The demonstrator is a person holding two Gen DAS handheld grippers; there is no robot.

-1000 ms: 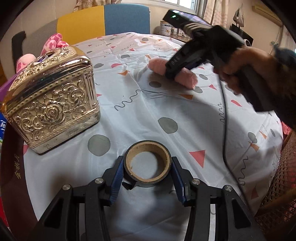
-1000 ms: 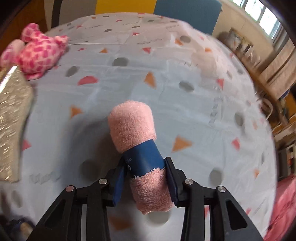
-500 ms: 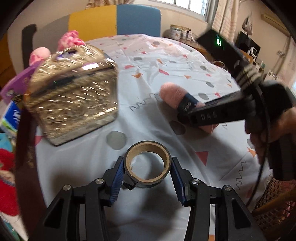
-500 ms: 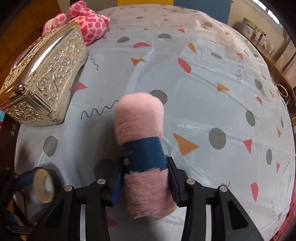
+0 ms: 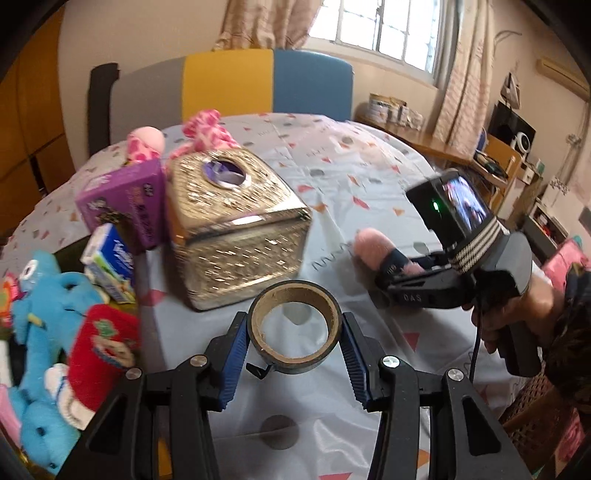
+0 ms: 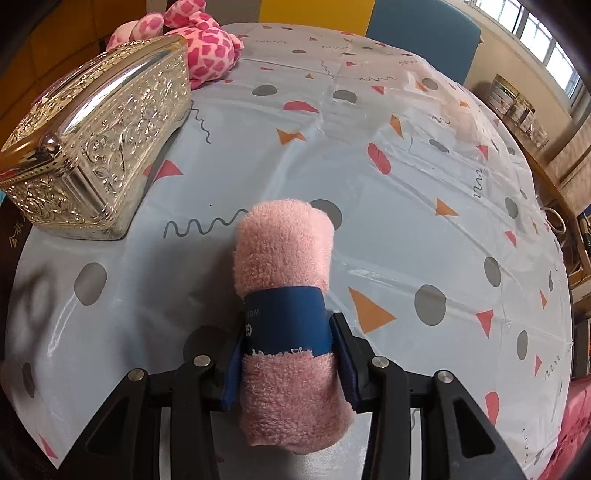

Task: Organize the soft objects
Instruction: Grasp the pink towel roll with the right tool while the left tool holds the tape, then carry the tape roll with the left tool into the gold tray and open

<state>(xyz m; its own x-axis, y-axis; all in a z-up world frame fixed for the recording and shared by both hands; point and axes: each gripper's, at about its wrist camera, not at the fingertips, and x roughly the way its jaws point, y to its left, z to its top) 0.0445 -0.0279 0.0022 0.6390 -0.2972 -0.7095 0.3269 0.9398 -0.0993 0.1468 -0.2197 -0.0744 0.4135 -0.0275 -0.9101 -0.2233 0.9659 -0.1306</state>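
A lived-in home, likely a dining or living room. Round table [image 5: 332, 435] under a patterned plastic cloth, with a yellow-and-blue chair [image 5: 266, 85] beyond it. Curtained window [image 5: 391, 29] far ahead of the tongs; cluttered shelves [image 5: 513, 162] to their right; plush toys [image 5: 40, 325] at their left.

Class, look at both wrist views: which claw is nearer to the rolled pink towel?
Right. The right claw is clamped on the rolled pink towel at its blue band. The left claw grips a tape roll, apart from the towel, nearer the gold tissue box.
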